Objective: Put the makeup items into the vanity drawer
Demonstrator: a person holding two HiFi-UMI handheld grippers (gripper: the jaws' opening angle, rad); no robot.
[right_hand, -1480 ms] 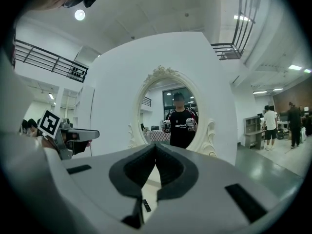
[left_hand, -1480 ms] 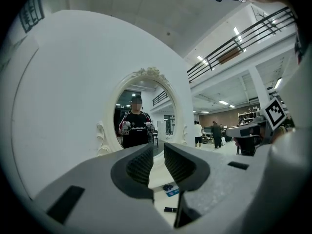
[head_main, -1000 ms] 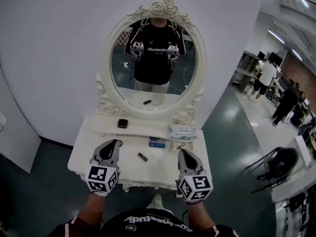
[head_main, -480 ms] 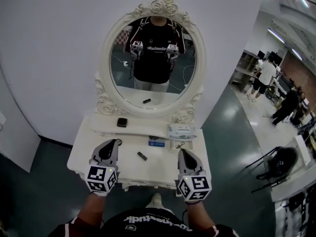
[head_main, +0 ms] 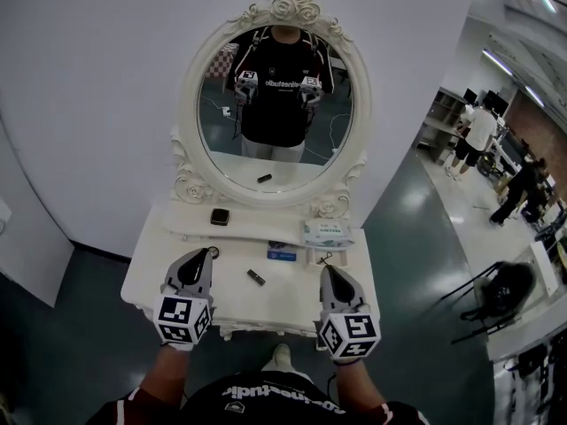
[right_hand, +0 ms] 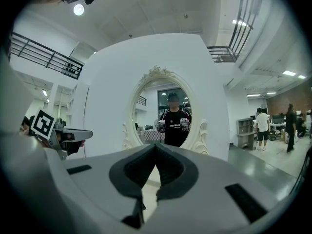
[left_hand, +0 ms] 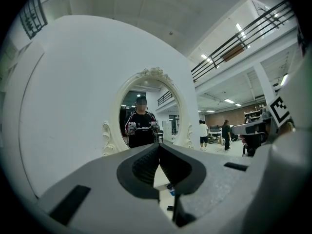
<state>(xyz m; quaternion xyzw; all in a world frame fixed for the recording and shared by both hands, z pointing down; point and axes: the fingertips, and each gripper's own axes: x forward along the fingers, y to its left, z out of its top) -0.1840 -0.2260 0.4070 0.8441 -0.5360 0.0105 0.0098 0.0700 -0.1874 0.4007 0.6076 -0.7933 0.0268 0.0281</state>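
VANITY DESK: state of stowing

Progress: not begun, as far as the views show. Every item lies out on top, and no drawer stands pulled out of the desk [head_main: 292, 301].

1. Left tongs [head_main: 209, 255]: jaws together, nothing between them, held low over the desk's near left part
2. Black compact [head_main: 220, 217]: on the raised shelf beyond the left tongs and slightly to their right, untouched
3. Small dark tube [head_main: 256, 278]: flat on the desk between the two pairs of tongs, nearer the left pair, untouched
4. Blue-labelled item [head_main: 282, 255]: beyond the tube, at the foot of the shelf, between the tongs
5. Small dark object [head_main: 325, 259]: just beyond the right tongs' tip, too small to name
6. White packet [head_main: 326, 234]: on the shelf, further beyond the right tongs
7. Right tongs [head_main: 327, 271]: jaws together, empty, over the desk's near right part

Outstanding, by judgement: draw the drawer out, carry each item in, push it to
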